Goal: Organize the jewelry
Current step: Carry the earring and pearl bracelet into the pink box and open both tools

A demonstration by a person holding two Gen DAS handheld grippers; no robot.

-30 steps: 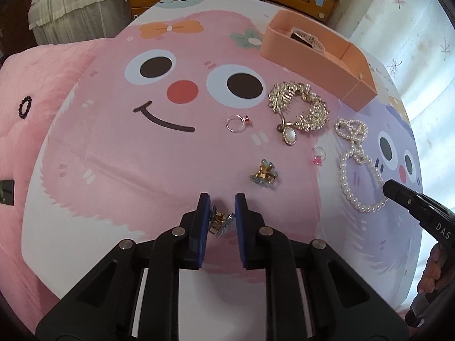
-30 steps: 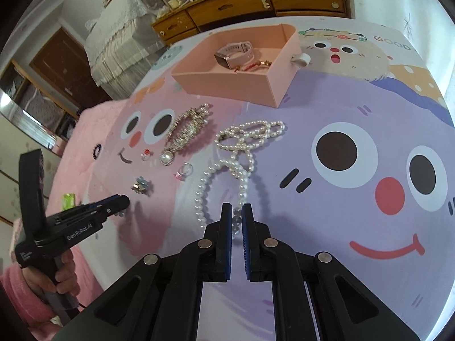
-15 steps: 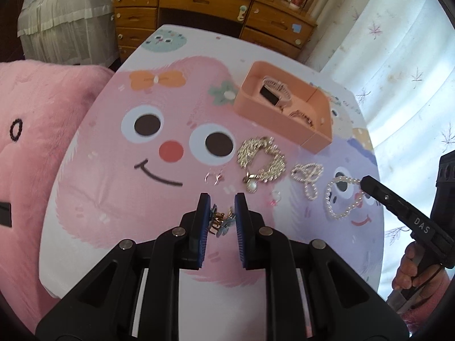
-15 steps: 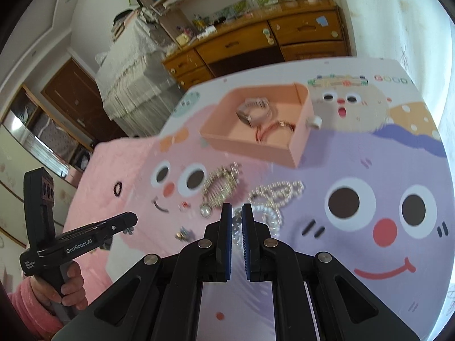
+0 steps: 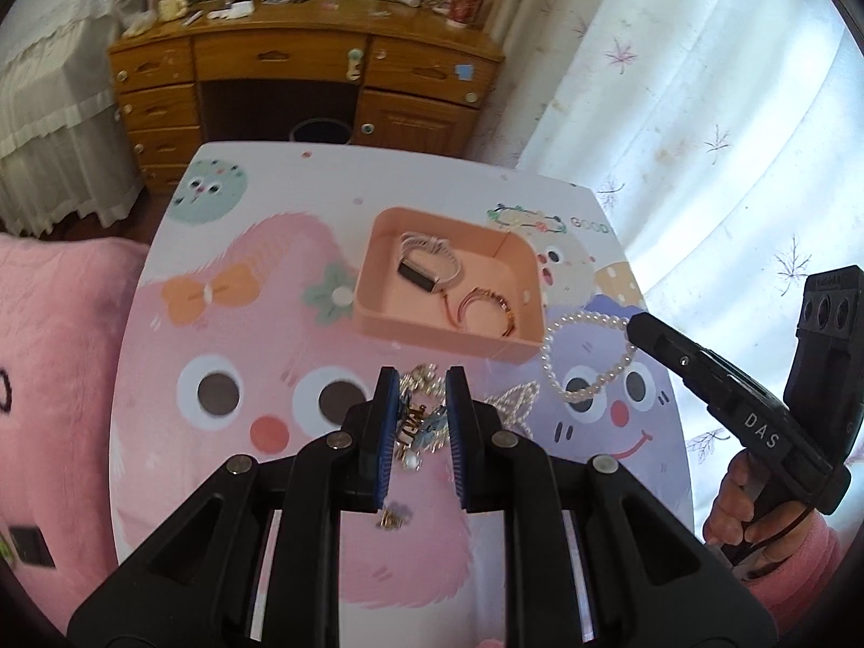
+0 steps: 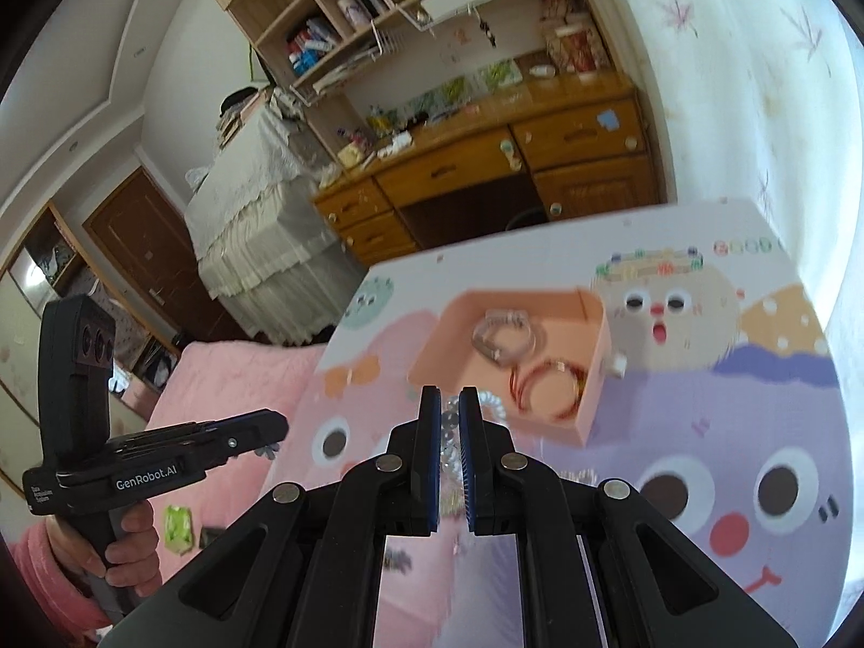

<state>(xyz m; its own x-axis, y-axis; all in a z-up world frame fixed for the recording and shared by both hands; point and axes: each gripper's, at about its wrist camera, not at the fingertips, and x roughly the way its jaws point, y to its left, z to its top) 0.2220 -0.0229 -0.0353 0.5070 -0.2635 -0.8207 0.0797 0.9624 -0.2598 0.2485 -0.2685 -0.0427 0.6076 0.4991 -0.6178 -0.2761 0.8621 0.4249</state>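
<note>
We hold a gold hair clip (image 5: pixel 418 421) clenched in our left gripper (image 5: pixel 421 421) above the table (image 5: pixel 162 378); our right gripper (image 6: pixel 449 453) pinches the pearl necklace (image 5: pixel 567 356) (dangling beside the pink tray (image 5: pixel 372 291)).

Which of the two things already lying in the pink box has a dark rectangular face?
The watch, toward the far side of the pink box. The rose-gold bracelet near its front wall is only thin rings.

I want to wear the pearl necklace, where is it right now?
In the left wrist view, the pearl necklace dangles from the right gripper, up in the air on the right side, just beside the pink tray's near right corner.
</note>
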